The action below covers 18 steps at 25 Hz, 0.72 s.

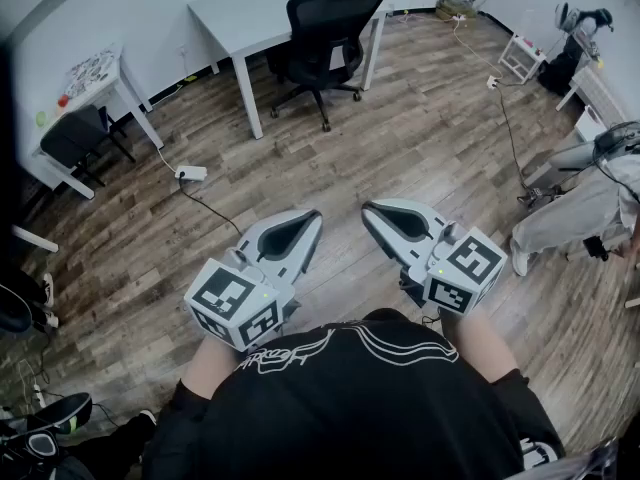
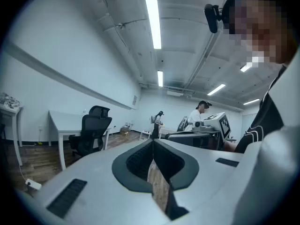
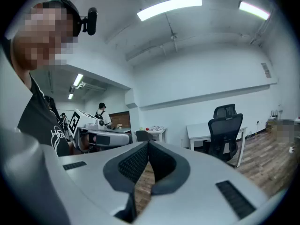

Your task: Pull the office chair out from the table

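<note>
Office chair: black, with a mesh back, headrest, armrests and a star base on castors. It stood at the far centre of the room, pushed in against the near side of the white table, between the table's two near legs. Its back faced the person. How far the seat reached under the tabletop could not be told.

Left gripper: held low and near, just in front of the person's chest, over the wood-plank floor. The jaws were closed tip to tip with nothing between them; only floor showed through the gap behind the tips. The chair was well apart from these jaws, far across open floor. In the left gripper view it sat to the left of the closed tips.

Right gripper: beside the left one, near it but not touching, tips angled slightly inward. The jaws were likewise pressed together and empty. The chair was again well apart from them, on the far side. In the right gripper view it sat to the right of the tips.

Neither gripper touched the chair or the table.
</note>
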Each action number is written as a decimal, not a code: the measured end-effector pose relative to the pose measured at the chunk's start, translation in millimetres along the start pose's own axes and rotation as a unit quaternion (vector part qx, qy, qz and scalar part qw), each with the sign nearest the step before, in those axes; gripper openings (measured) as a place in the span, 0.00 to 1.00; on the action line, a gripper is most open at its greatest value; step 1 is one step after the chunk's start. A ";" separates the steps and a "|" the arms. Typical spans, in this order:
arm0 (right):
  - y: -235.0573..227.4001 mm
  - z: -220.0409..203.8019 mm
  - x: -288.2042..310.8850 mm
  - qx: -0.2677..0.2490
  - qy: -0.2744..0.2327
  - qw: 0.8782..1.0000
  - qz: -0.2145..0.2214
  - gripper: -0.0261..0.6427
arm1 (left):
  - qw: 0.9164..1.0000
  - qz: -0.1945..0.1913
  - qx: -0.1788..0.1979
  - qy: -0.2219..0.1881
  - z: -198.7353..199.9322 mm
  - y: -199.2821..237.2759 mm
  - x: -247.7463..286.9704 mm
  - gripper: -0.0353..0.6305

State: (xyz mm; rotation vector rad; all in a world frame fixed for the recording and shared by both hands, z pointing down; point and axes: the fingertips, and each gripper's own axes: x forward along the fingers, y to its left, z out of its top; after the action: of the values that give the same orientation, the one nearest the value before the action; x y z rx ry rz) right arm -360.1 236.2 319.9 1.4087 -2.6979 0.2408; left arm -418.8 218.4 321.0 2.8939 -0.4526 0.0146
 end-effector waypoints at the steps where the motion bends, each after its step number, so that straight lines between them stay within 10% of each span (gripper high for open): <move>1: -0.6 -1.6 2.0 0.000 0.003 1.000 0.000 0.09 | 1.000 -0.004 -0.007 0.002 -2.2 1.7 0.1 0.06; 18: -116.5 -26.0 23.8 0.058 0.014 0.998 -0.013 0.10 | 0.998 0.010 -0.030 0.055 -19.0 56.9 85.9 0.06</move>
State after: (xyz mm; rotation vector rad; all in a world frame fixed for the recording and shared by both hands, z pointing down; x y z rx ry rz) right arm -277.9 156.1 360.5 1.4572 -2.6817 0.4169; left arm -353.7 143.7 355.0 2.8133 -0.4533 0.1592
